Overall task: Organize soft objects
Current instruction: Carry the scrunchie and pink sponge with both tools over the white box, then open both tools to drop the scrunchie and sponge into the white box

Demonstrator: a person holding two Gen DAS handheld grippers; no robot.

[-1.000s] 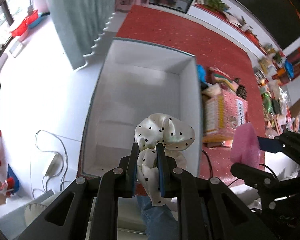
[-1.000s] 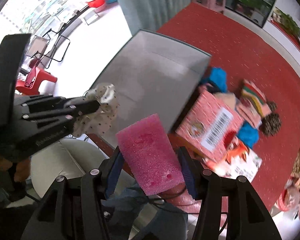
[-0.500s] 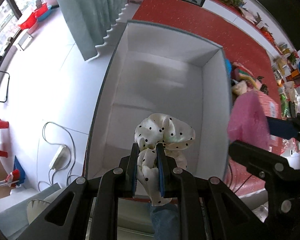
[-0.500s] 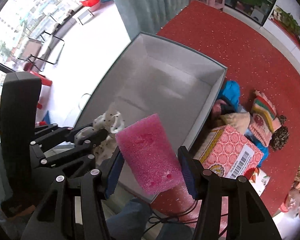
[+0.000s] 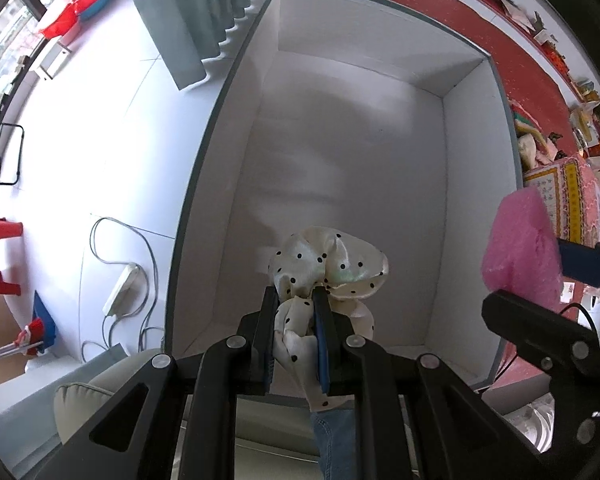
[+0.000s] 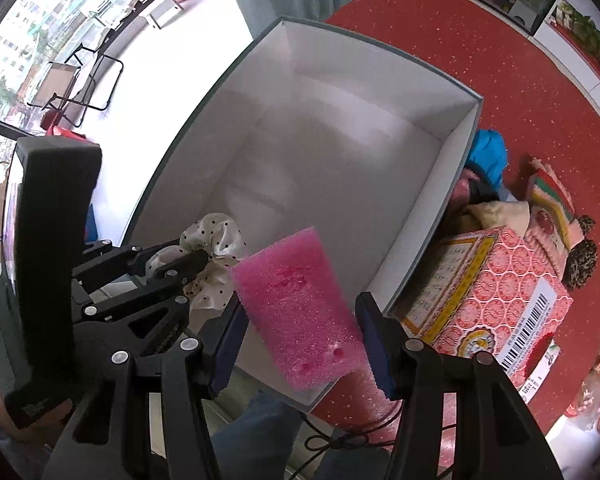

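- The left tongs [image 5: 295,334] point straight down, their blue pads pinching a cream, black-dotted scrunchie [image 5: 327,270] by its gathered middle; its puffed loop spills past the tips.
- A strip of blue denim [image 5: 334,436], the person's leg, shows below the left tongs, under the hanging tail of the fabric.
- The right tongs [image 6: 302,344] squeeze a pink foam sponge [image 6: 298,308] between their two blue pads, gripping it near its lower end so that most of the block stands out ahead of the tips.
- From the right wrist view, the left tongs [image 6: 198,262] and the scrunchie [image 6: 216,240] sit just left of the sponge, both above the near end of the box.
- A large open box [image 5: 476,240] with white inner walls and a grey-green rim lies directly beneath both tools; its floor is bare, crossed only by soft shadows.
- The sponge [image 5: 518,248] shows at the right edge of the left wrist view, over the box's right wall.
- Just beside the box's right wall on the red floor [image 6: 480,36] rests a pink patterned carton [image 6: 496,292] bearing a barcode label.
- Beyond the carton, a heap of soft items [image 6: 540,200] includes a blue fabric piece, a striped one and a leopard-print one.
- Left of the box, a white power strip [image 5: 120,288] and its cable lie on pale tiles.
- Farthest off hangs a grey-green curtain [image 5: 188,12], with red bins near the window.
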